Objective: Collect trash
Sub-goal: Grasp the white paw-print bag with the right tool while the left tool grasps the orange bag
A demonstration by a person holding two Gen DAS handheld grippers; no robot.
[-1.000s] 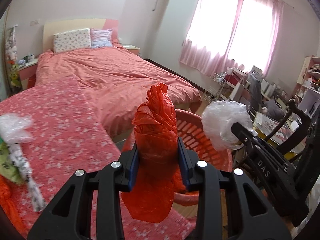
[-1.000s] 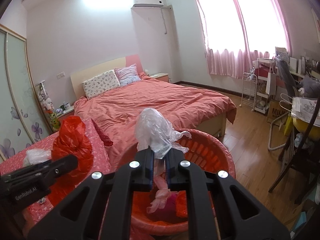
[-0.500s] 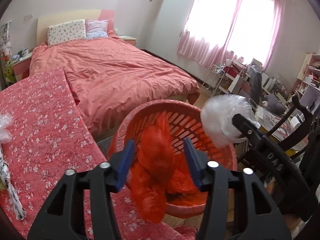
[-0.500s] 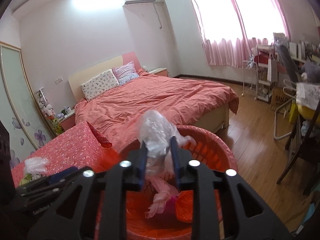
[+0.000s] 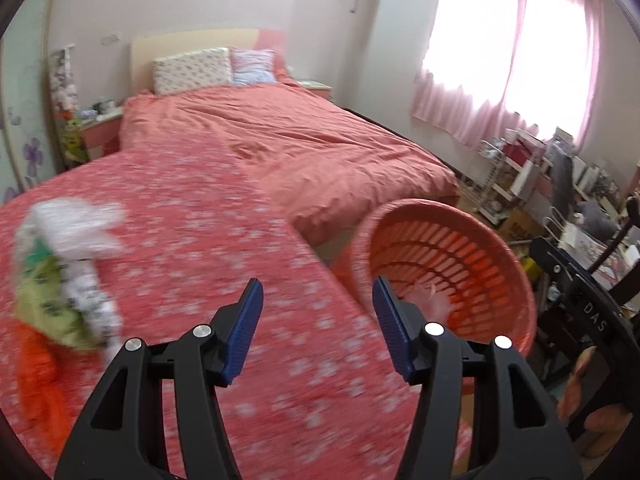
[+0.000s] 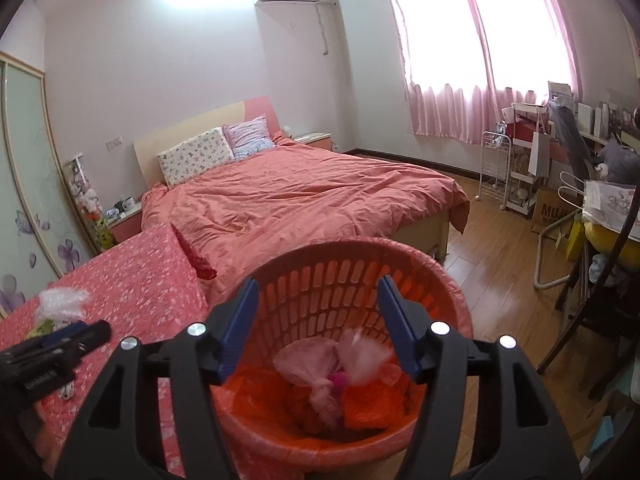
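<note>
Reaching back for the blurred pile of crumpled clear and green plastic bags (image 5: pixel 66 264) on the flowered red cloth (image 5: pixel 224 240), the left gripper (image 5: pixel 318 322), empty with jaws parted, could be snagged in the cloth or knocked against the round orange slatted plastic basket (image 6: pixel 360 268) close beside the cloth's edge; open room is seen over the cloth. The right gripper (image 6: pixel 318 320), jaws opening and nothing between them, is held over the basket, where trash already lies

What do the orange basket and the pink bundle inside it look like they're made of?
The basket looks like moulded plastic: smooth, slightly glossy walls pierced with even rows of slots. The pink bundle seems to be thin plastic film, probably a bag: translucent, crinkled and twisted to a knot, though slightly blurred.
</note>
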